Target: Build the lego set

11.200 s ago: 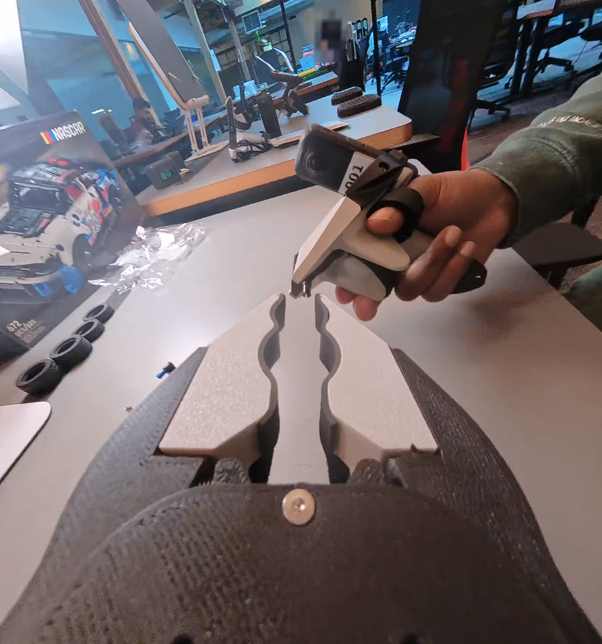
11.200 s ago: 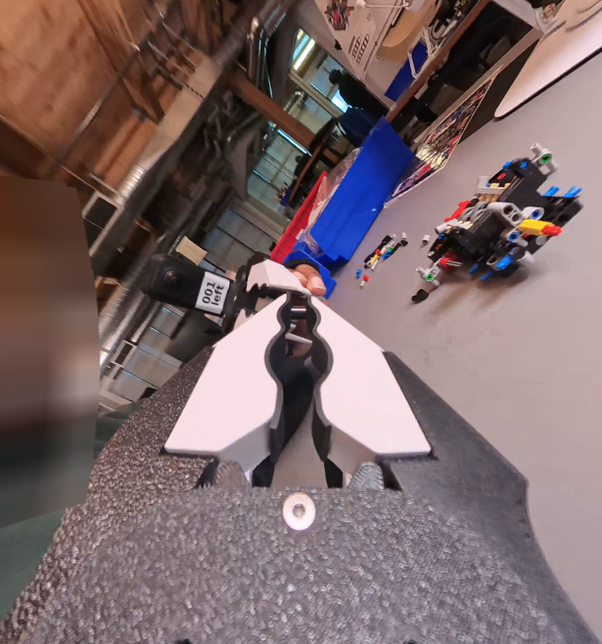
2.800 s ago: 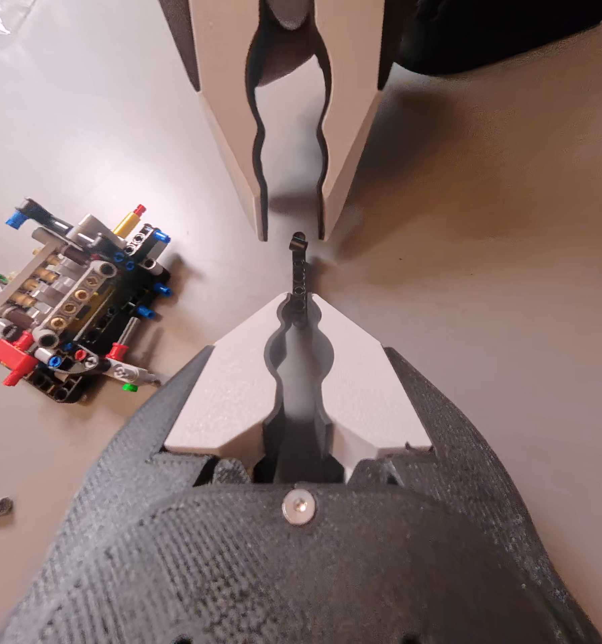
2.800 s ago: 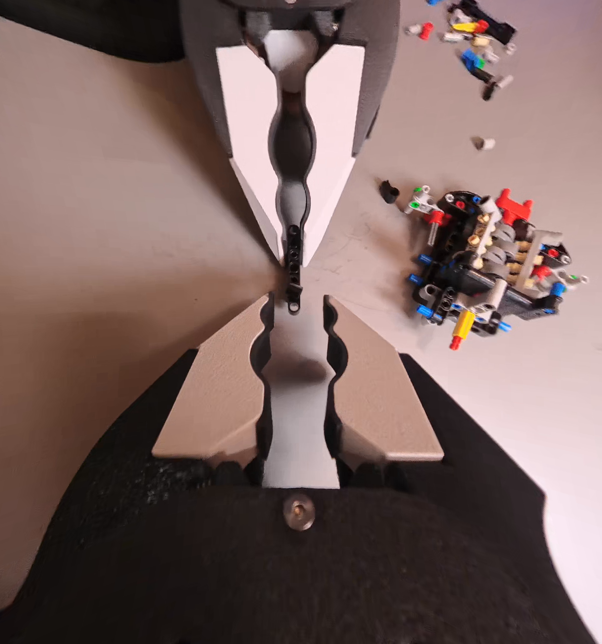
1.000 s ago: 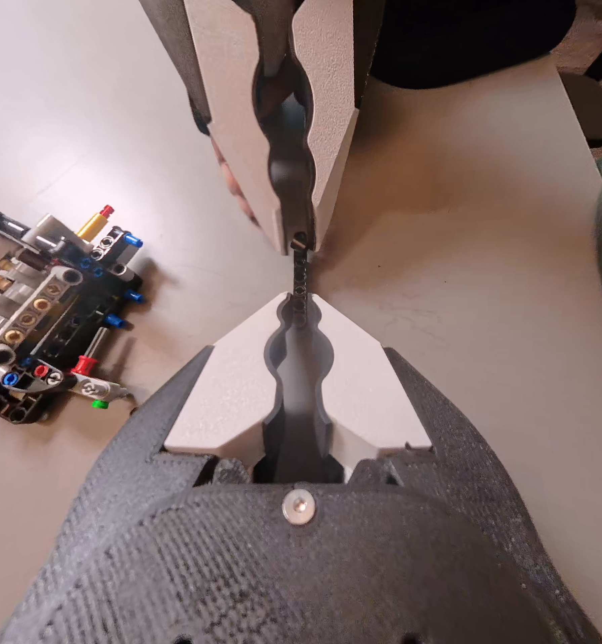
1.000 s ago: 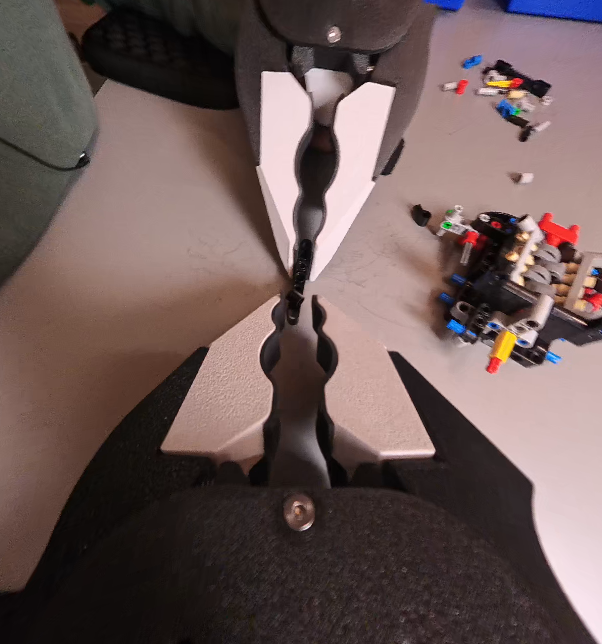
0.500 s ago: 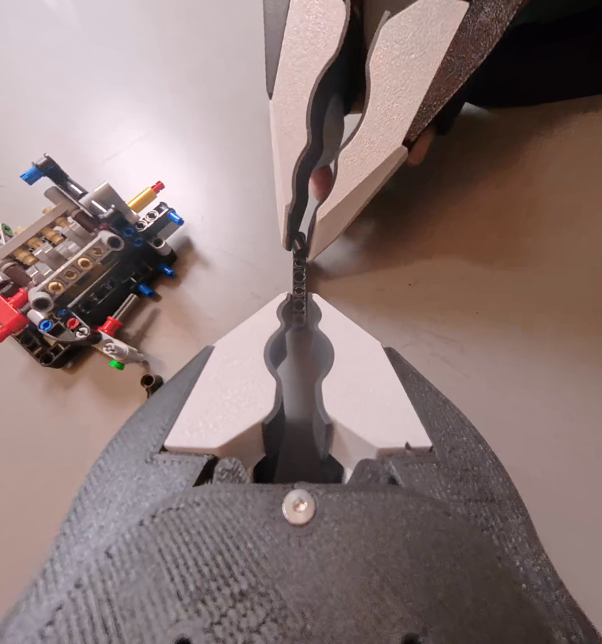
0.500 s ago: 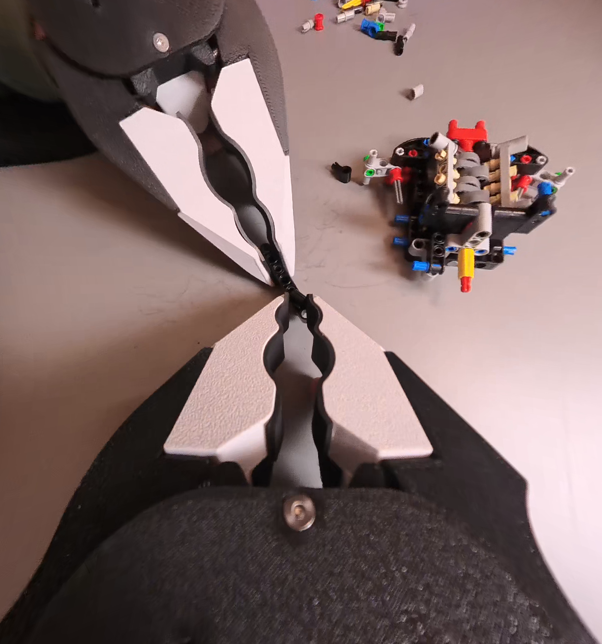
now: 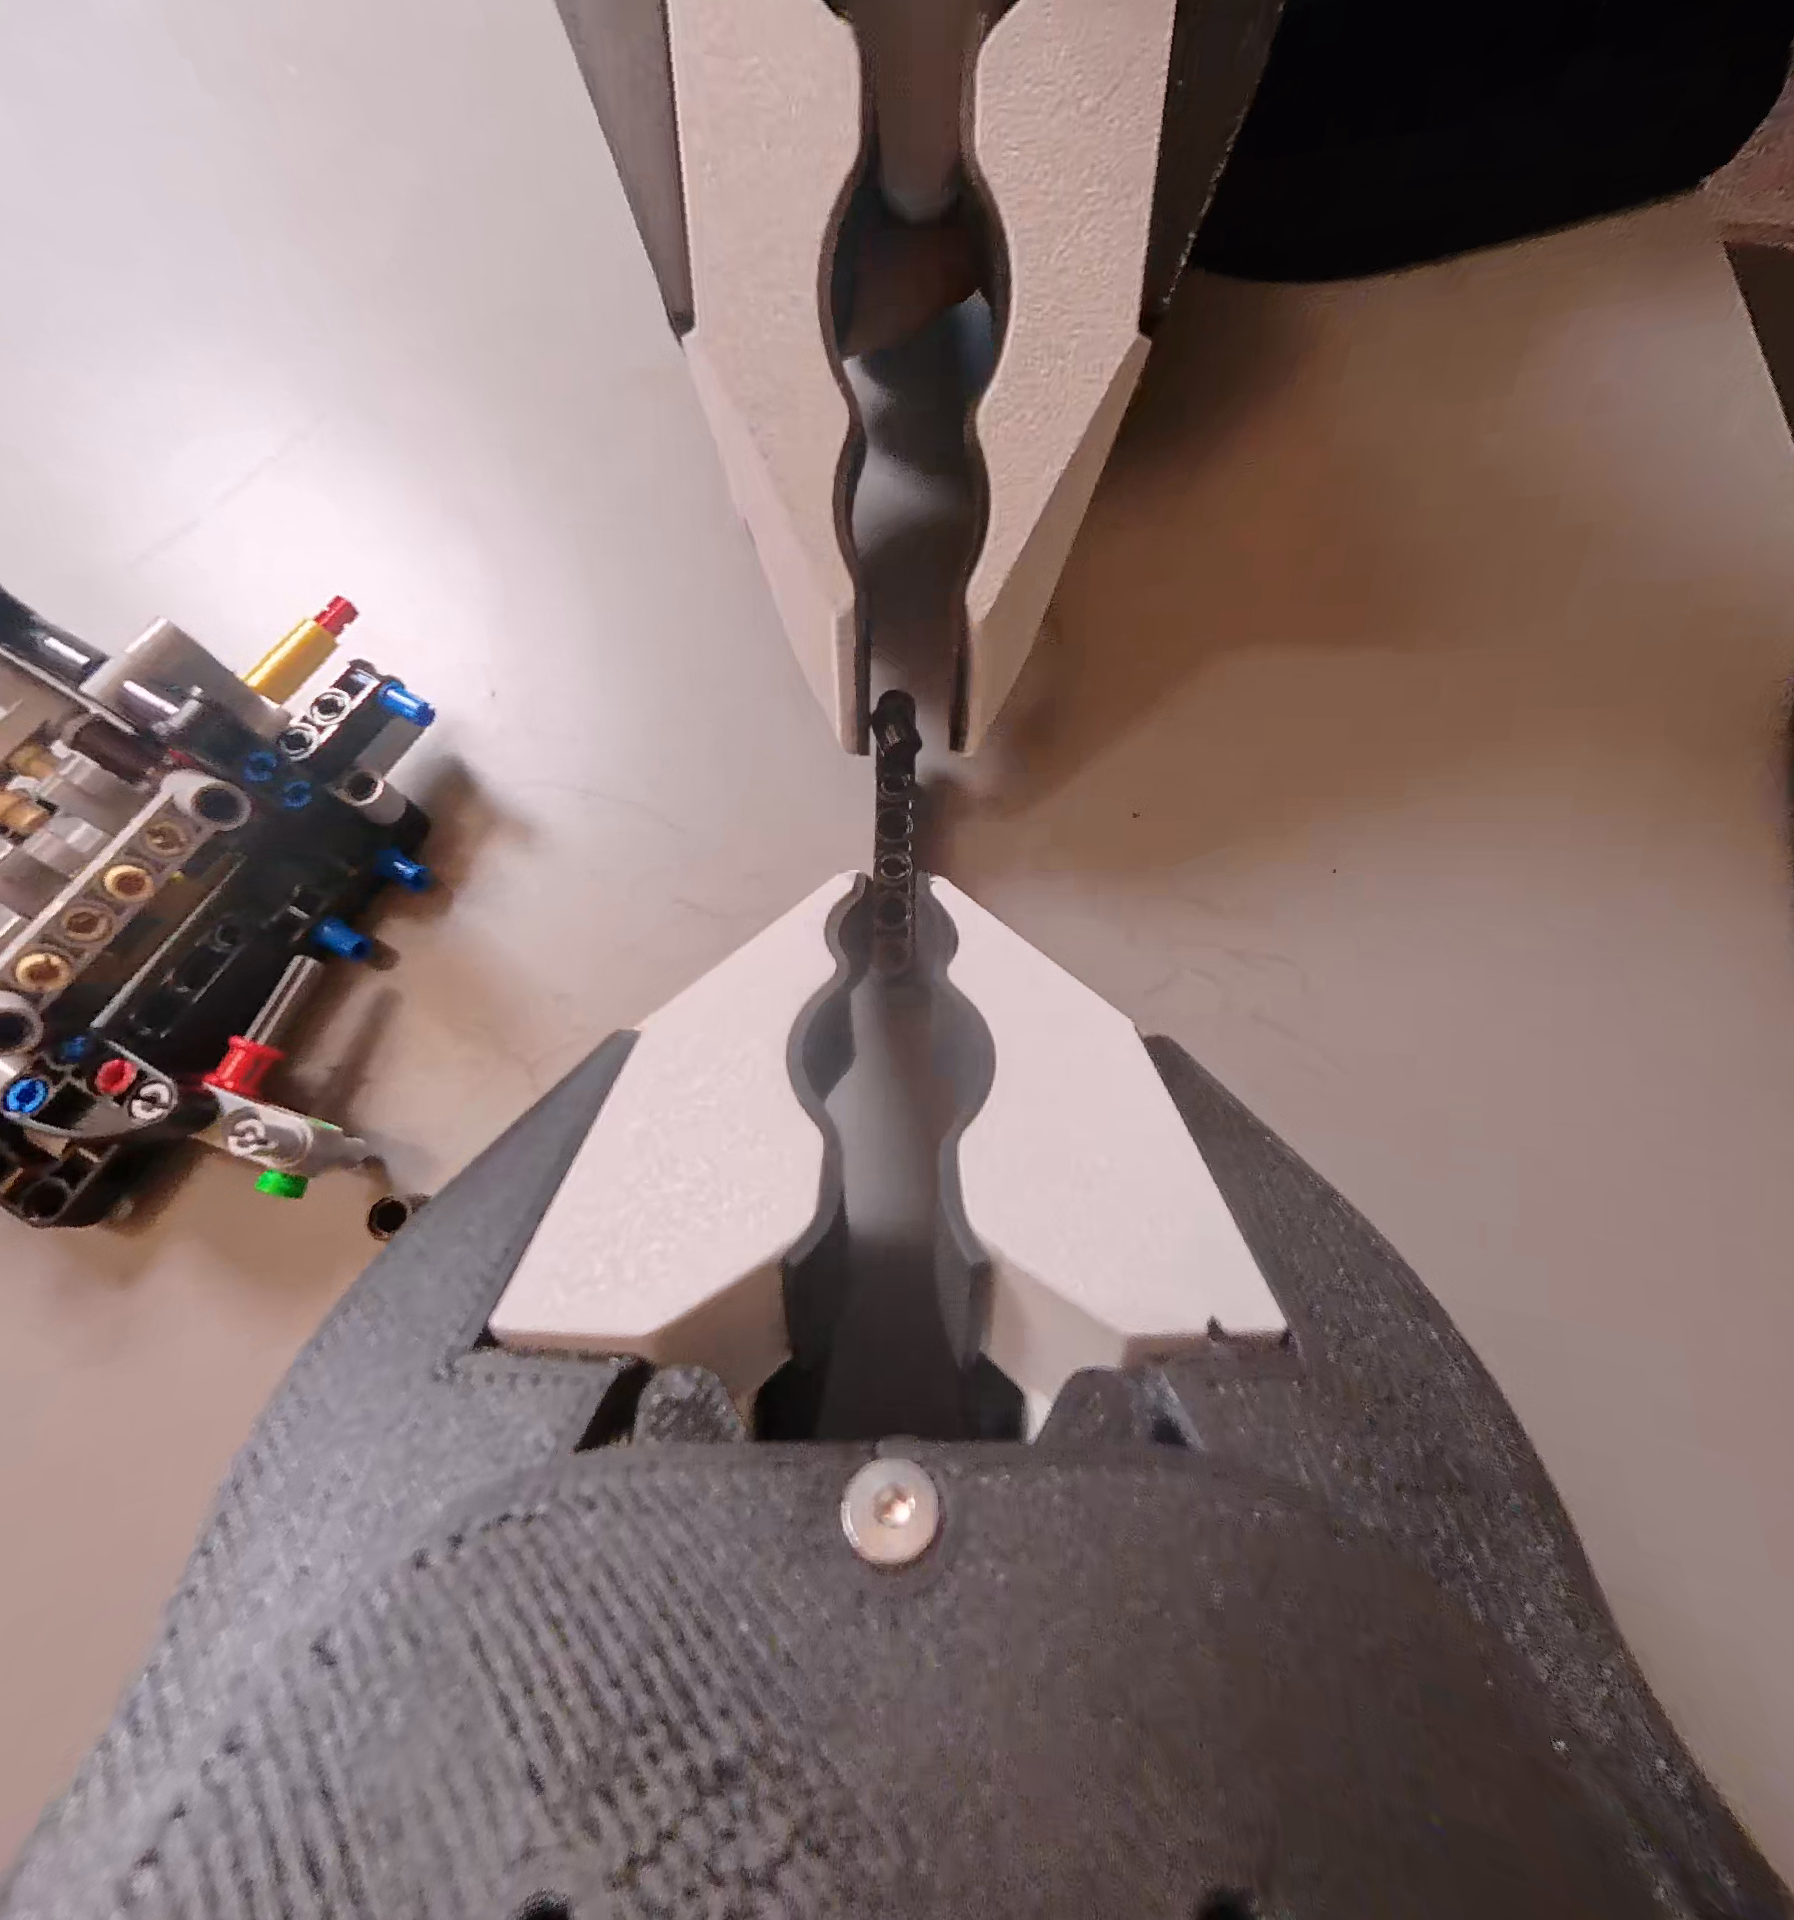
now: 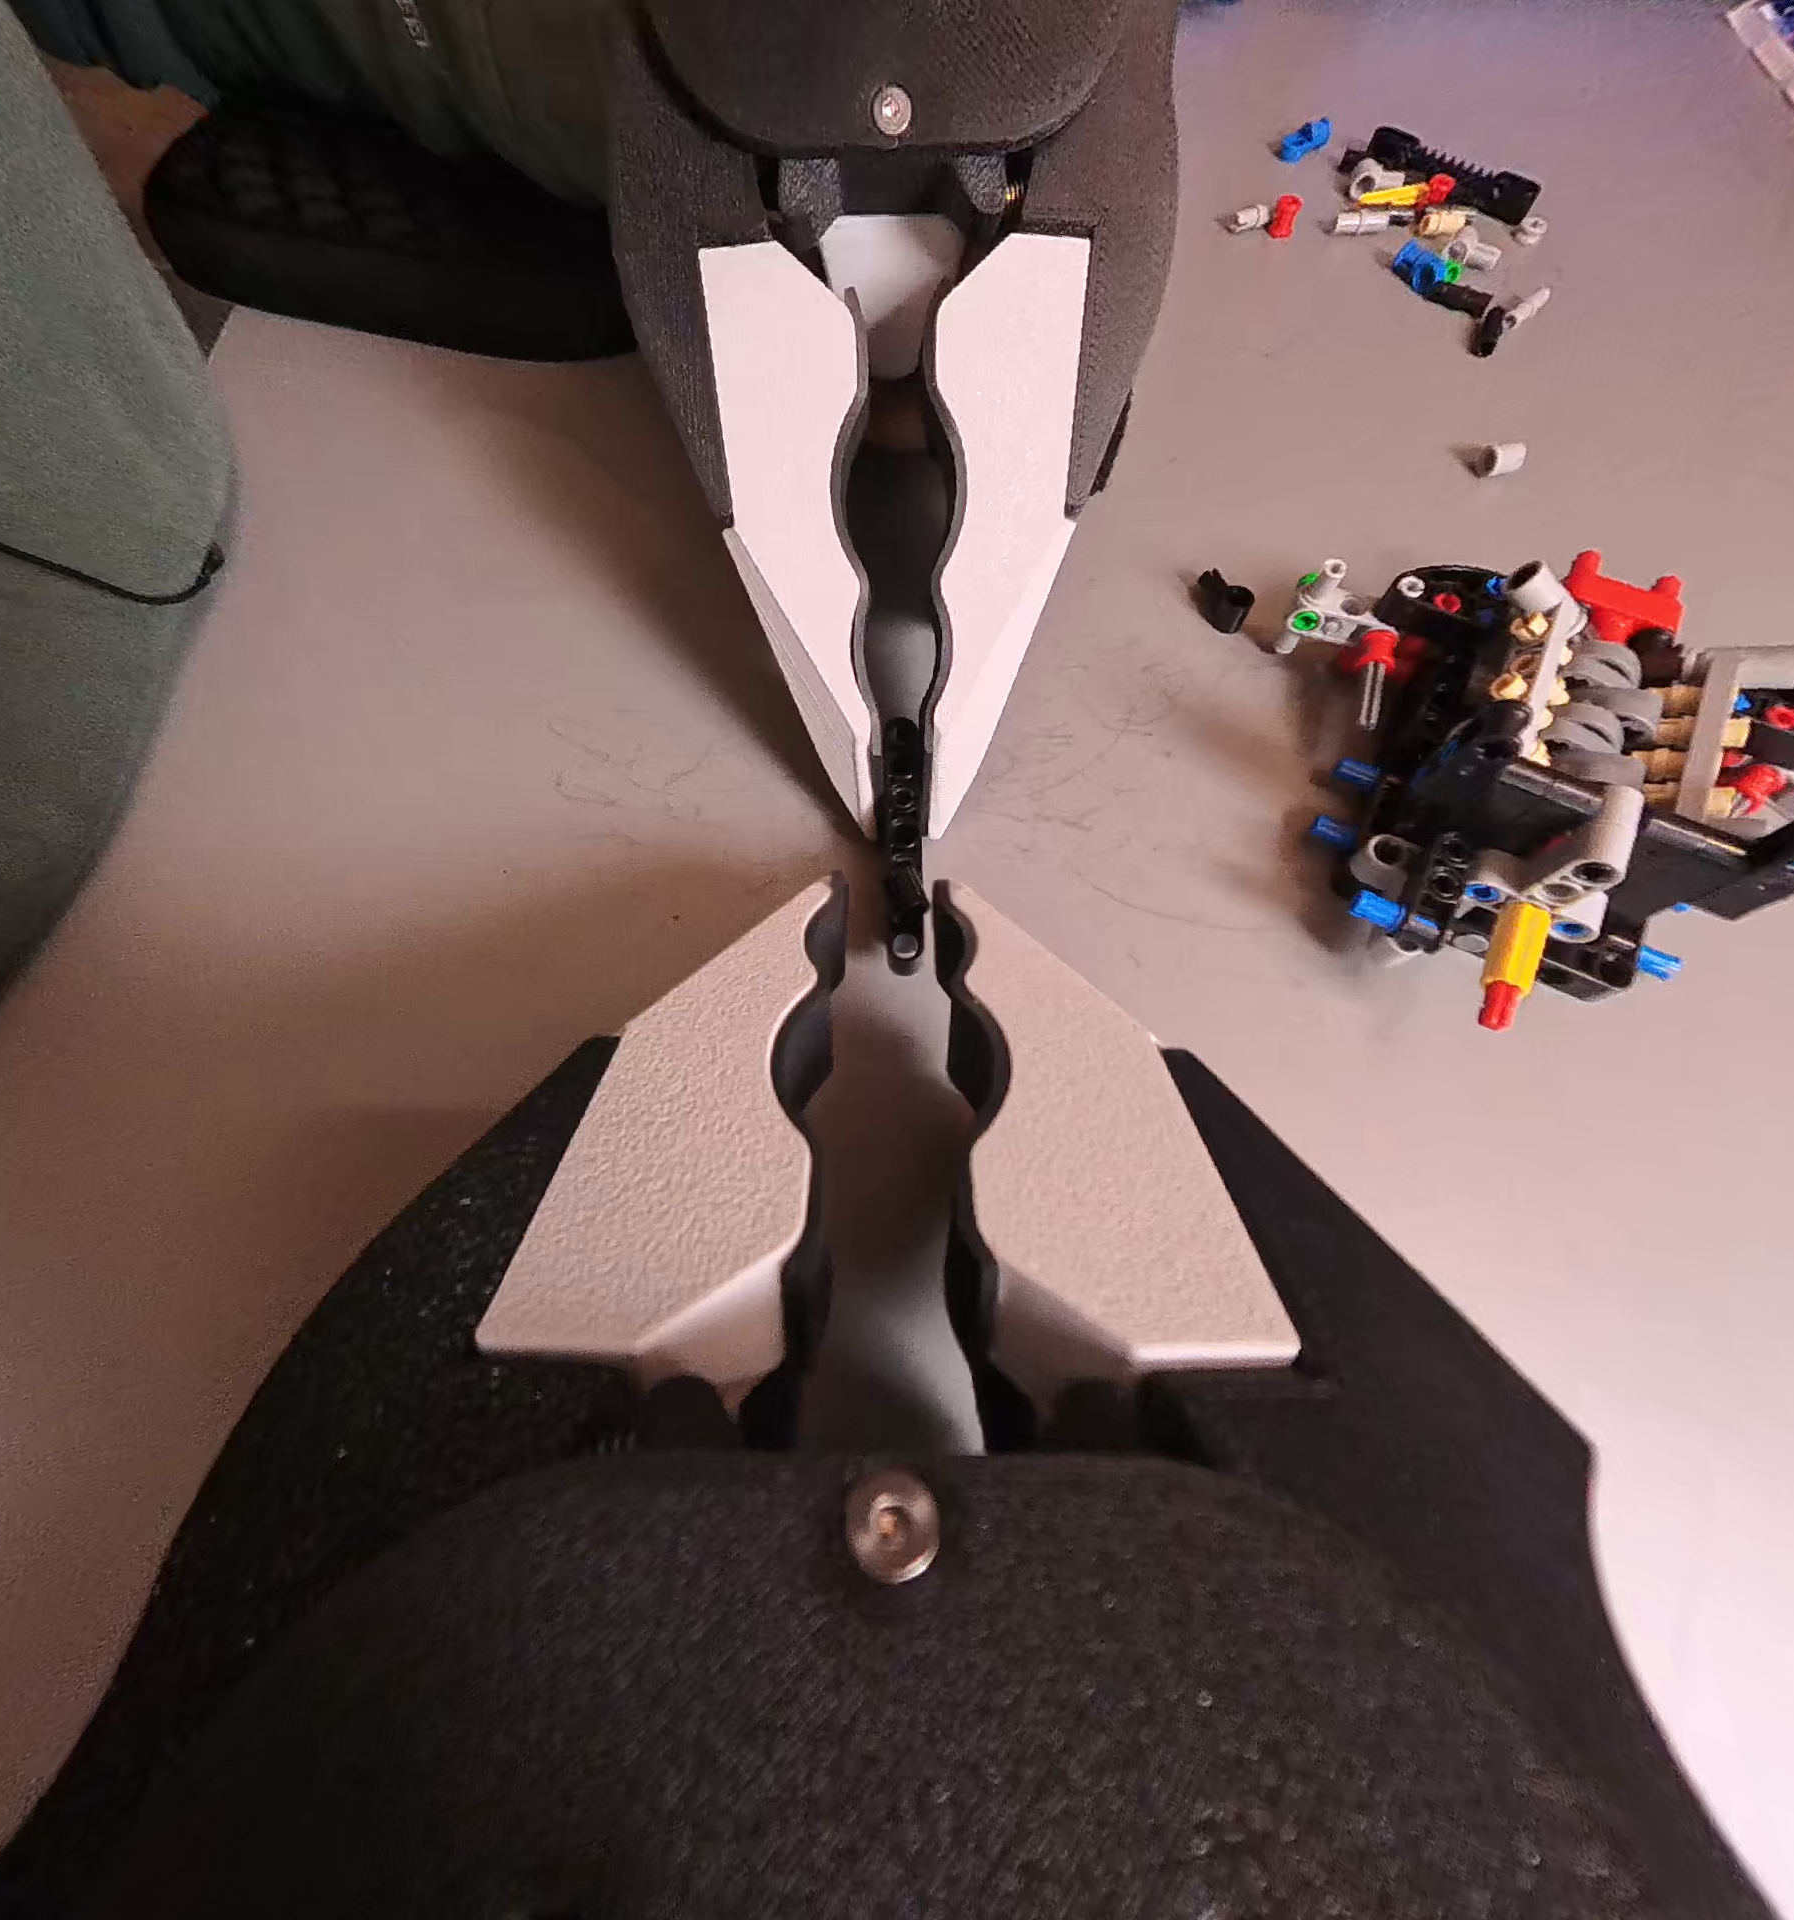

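My left gripper (image 9: 893, 883) is shut on a black beam with a row of holes (image 9: 893, 831) and holds it above the table. A small black pin (image 9: 895, 722) sits at the beam's far end. My right gripper (image 10: 888, 899) faces the left one tip to tip. Its jaws stand a little apart on either side of the pin (image 10: 905, 920), with a gap on each side. The beam (image 10: 901, 779) and the left gripper (image 10: 898, 831) show from the front in the right wrist view. The partly built lego model (image 9: 145, 935) lies on the table to one side (image 10: 1579, 790).
A pile of loose lego parts (image 10: 1423, 218) lies at the far right, with a grey piece (image 10: 1495, 457) and a black piece (image 10: 1225, 601) nearer the model. A green upholstered seat (image 10: 41, 416) stands past the table edge (image 9: 1766, 488). Only a small space, under 4 cm, lies between the two pairs of fingers. The black piece (image 10: 1225, 601) sits 10 cm or so from the ends of my left fingers.
The right gripper's jaws have parted from the pin, which stays on the beam's end. Both grippers have swung back to face each other head-on. The left gripper still holds the beam.
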{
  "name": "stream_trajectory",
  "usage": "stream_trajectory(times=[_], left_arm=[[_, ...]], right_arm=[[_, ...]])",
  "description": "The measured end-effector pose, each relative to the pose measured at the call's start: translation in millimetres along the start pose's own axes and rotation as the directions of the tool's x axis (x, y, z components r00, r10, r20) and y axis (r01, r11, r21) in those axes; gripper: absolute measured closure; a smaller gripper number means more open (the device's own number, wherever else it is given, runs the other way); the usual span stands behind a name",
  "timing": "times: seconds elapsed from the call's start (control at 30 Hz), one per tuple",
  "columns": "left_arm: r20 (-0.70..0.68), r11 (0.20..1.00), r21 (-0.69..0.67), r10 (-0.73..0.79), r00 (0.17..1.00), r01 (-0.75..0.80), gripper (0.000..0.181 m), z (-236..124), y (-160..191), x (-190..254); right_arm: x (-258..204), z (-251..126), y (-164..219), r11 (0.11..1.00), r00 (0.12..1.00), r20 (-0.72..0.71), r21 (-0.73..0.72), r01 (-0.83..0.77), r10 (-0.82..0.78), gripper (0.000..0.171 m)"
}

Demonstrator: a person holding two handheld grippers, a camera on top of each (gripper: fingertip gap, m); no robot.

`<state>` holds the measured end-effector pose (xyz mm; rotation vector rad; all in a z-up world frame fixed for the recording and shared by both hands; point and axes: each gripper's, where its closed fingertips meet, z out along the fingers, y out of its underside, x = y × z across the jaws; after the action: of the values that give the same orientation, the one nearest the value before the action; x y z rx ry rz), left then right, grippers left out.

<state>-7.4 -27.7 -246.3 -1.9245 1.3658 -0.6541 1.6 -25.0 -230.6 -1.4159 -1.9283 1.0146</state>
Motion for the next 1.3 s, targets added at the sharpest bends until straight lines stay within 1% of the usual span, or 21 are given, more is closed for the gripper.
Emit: stream_trajectory(times=[0.07, 0.17, 0.23, 0.33, 0.47, 0.5, 0.6, 0.67, 0.77, 1.07, 1.3], left_arm=[[-0.005, 1.000, 0.000, -0.002, 1.000, 0.002, 0.175, 0, 0, 0], [0.015, 1.000, 0.000, -0.013, 1.000, 0.013, 0.174, 0, 0, -2], [0.040, 0.999, 0.000, -0.036, 0.999, 0.036, 0.175, 0, 0, -4], [0.075, 0.998, 0.002, -0.063, 0.995, 0.063, 0.174, 0, 0, -6], [0.094, 0.998, 0.002, -0.069, 0.993, 0.069, 0.175, 0, 0, -6], [0.079, 0.998, 0.002, -0.065, 0.995, 0.066, 0.175, 0, 0, -5], [0.014, 1.000, 0.000, -0.024, 1.000, 0.024, 0.175, 0, 0, 3], [-0.012, 1.000, -0.001, -0.009, 1.000, 0.009, 0.175, 0, 0, 6], [-0.044, 1.000, -0.001, 0.004, 0.999, -0.004, 0.175, 0, 0, 8], [-0.041, 1.000, -0.001, 0.007, 0.999, -0.007, 0.174, 0, 0, 8], [-0.004, 1.000, -0.002, -0.017, 1.000, 0.017, 0.174, 1, -1, 5]], right_arm=[[2, 0, 0, 1.000, 1.000, -0.005, 0.002, 0.012, -0.012, 0.164], [4, 0, 1, 1.000, 1.000, -0.023, -0.013, -0.005, 0.005, 0.164], [8, 0, 1, 0.998, 0.996, -0.070, -0.030, -0.050, 0.048, 0.165], [12, 0, 1, 0.988, 0.978, -0.147, -0.011, -0.154, 0.151, 0.165], [14, 0, 1, 0.990, 0.967, -0.221, -0.031, -0.139, 0.129, 0.165], [12, 1, 1, 0.993, 0.972, -0.206, -0.028, -0.118, 0.110, 0.165], [2, 0, 1, 0.999, 0.994, -0.099, 0.001, -0.034, 0.034, 0.165], [-2, 0, 1, 1.000, 0.998, -0.065, -0.003, 0.018, -0.018, 0.166], [-5, 1, 1, 0.999, 0.999, -0.030, -0.004, 0.035, -0.035, 0.166], [-5, 1, 1, 1.000, 1.000, -0.021, -0.017, 0.006, -0.006, 0.166], [-3, -1, 2, 0.999, 0.999, -0.047, -0.032, -0.013, 0.011, 0.165]])
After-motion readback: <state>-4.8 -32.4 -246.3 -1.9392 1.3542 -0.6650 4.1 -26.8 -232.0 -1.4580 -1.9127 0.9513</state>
